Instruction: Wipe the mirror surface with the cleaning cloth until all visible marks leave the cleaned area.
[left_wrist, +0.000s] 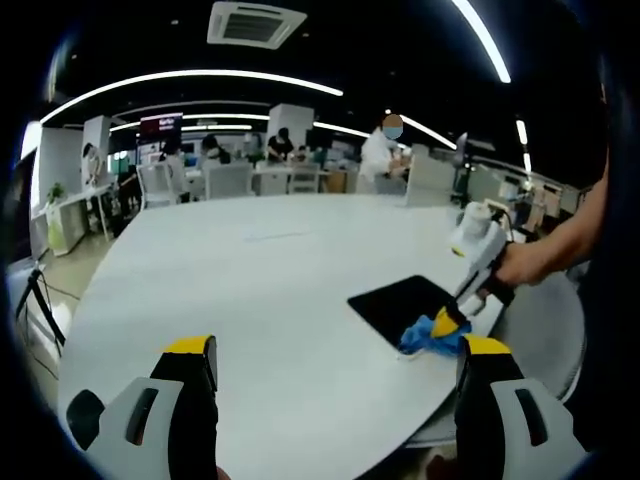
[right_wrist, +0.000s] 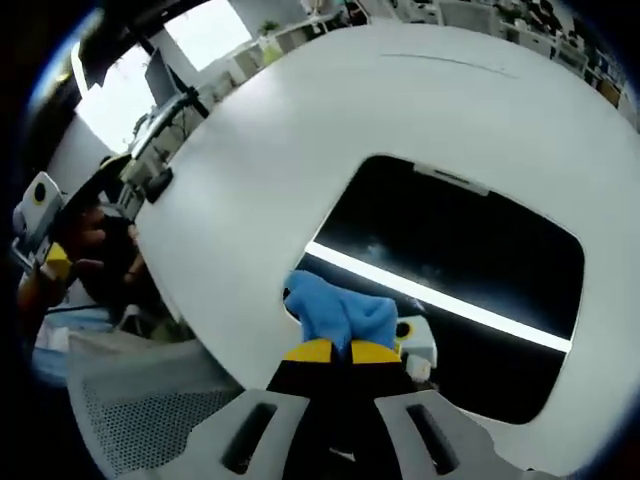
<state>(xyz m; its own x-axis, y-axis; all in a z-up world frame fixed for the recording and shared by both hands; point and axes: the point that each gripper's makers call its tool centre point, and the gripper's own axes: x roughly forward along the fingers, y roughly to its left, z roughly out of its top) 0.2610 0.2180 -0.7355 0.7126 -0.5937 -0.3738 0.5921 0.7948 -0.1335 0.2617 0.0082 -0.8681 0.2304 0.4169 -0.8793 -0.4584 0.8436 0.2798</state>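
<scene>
Mirror (right_wrist: 450, 260) lies flat on the white round table (right_wrist: 300, 130), near the table edge closest to the person; it reads dark, with a ceiling light strip reflected across it. Blue cleaning cloth (right_wrist: 338, 312) sits on the mirror's near edge, partly over onto the table, pinched by the right claw (right_wrist: 334, 351), jaws clenched on it. Left claw (left_wrist: 335, 360) hovers released, jaws wide apart, well away from the mirror over bare table. Judgement: wiping barely begun or mid-pass. To do it well, press the cloth flat, sweep in overlapping strokes across the mirror toward its far edge, keep the mirror from sliding; marks too faint to tell
</scene>
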